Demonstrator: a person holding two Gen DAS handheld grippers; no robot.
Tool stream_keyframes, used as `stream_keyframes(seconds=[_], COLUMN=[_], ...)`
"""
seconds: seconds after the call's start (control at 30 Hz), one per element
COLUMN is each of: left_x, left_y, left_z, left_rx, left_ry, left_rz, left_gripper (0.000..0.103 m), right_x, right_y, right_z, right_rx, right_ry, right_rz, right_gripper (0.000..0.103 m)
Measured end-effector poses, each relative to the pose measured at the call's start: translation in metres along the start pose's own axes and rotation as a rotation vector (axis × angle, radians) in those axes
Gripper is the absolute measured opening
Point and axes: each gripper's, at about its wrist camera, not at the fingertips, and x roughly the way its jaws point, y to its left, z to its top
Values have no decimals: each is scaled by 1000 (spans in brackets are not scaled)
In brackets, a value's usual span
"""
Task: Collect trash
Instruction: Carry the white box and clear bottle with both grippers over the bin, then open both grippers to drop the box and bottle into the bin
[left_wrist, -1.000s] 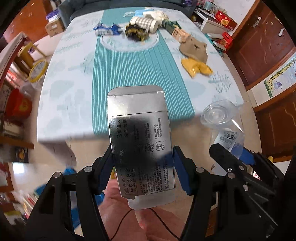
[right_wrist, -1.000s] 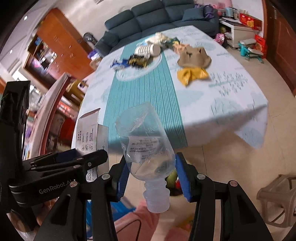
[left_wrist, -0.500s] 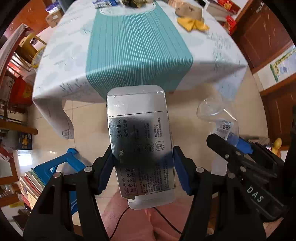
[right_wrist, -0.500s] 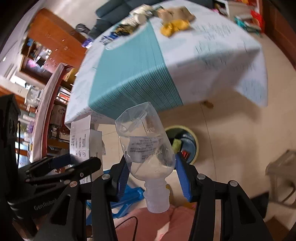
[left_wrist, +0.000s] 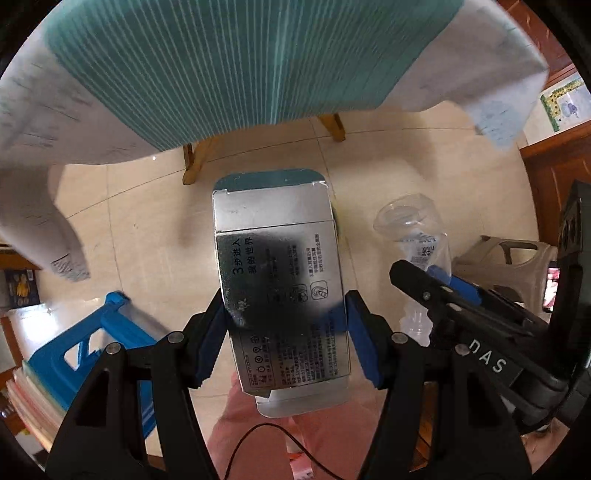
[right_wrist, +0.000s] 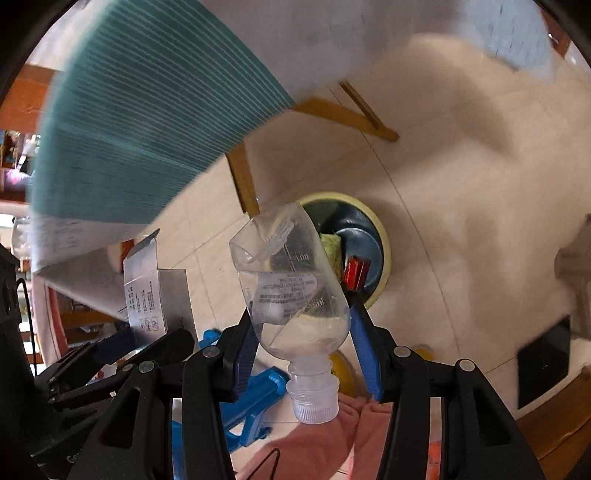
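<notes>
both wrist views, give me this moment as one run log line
left tongs: shut on silver box | right tongs: shut on clear bottle | bin: on floor beyond bottle, some trash inside

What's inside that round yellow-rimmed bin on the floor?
In the bin, a red item and something yellowish-green show against its dark inside. The clear bottle held in the right gripper covers its near side.

We record the surface (left_wrist: 229, 66) as blurred and cut off by the frame's top edge in both wrist views, its upper side hidden. In the left view the silver carton (left_wrist: 280, 295) covers nearly all of the trash bin, and we cannot read its small print. We cannot identify the bin's (right_wrist: 384, 243) contents behind the clear bottle (right_wrist: 291, 291).
</notes>
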Motion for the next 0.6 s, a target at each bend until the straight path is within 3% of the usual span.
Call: stream_keyframes(seconds=[0.33, 0.37, 0.43, 0.6], left_x=[103, 109, 122, 146], left_y=[28, 28, 30, 32], left_z=[30, 33, 36, 41], left_rx=[-62, -62, -56, -57], left_ry=[12, 8, 4, 7], left_rz=[-10, -8, 5, 16], left_gripper=[60, 63, 79, 81], right_x=[110, 117, 130, 150], right_y=[-34, -37, -42, -52], right_z=[22, 24, 26, 31], right_rx=[63, 68, 69, 60], right_ry=[48, 49, 46, 54], right_rz=[23, 26, 19, -7], right_gripper=[53, 58, 61, 63])
